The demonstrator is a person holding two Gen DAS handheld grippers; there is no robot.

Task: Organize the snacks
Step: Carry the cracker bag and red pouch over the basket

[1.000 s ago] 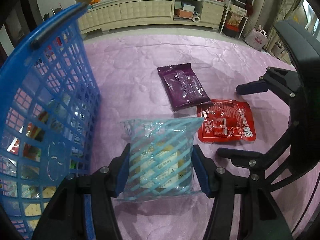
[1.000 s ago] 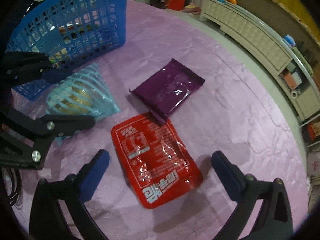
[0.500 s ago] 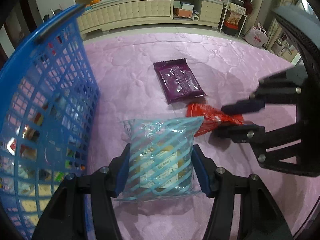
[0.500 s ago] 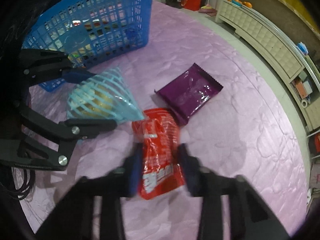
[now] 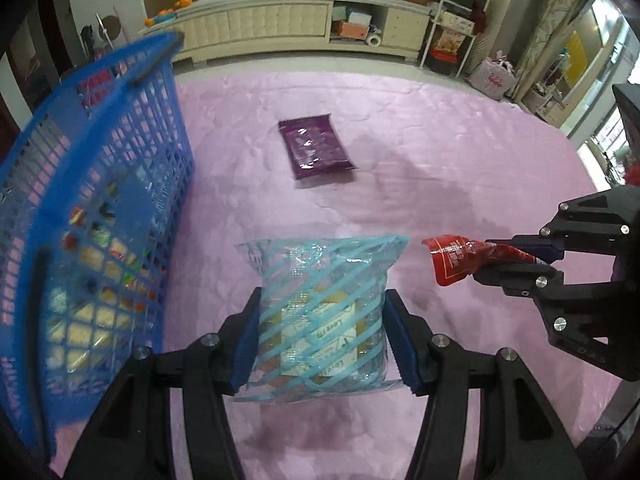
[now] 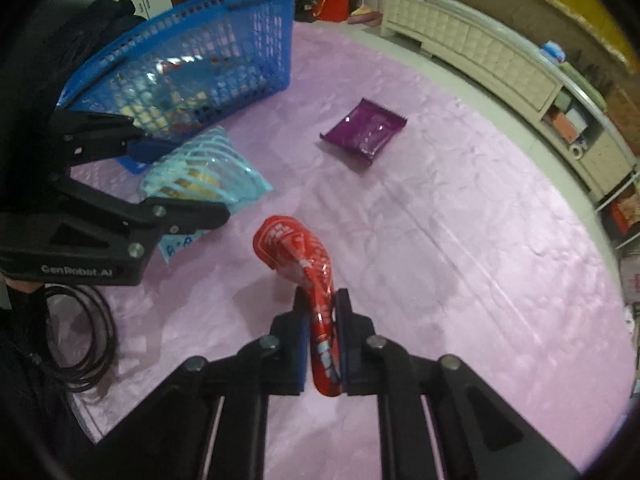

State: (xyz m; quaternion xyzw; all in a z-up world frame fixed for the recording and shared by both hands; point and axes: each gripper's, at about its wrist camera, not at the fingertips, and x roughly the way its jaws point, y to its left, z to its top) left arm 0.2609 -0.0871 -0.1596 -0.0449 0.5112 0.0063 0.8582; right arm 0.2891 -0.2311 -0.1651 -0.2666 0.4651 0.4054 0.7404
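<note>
My left gripper (image 5: pixel 322 320) is shut on a clear snack bag with light-blue stripes (image 5: pixel 320 304), held just above the pink cover. My right gripper (image 6: pixel 322 320) is shut on a red snack packet (image 6: pixel 304 256), squeezed narrow between the pads and lifted off the surface. In the left wrist view the red packet (image 5: pixel 456 256) hangs from the right gripper (image 5: pixel 516 258) at the right. A purple snack packet (image 5: pixel 314 148) lies flat farther back. The blue mesh basket (image 5: pixel 100 184), holding several snacks, stands to the left; in the right wrist view the basket (image 6: pixel 192 56) is at the upper left.
The pink quilted cover (image 6: pixel 460 240) spreads over the whole work surface. A cream low cabinet (image 5: pixel 280 24) runs along the far wall, with shelves and bags to its right. A black cable (image 6: pixel 88 344) loops at the left edge in the right wrist view.
My right gripper went from open over the red packet to shut on it and lifted it off the cover. Both grippers have risen; the striped bag stays gripped in the left.
</note>
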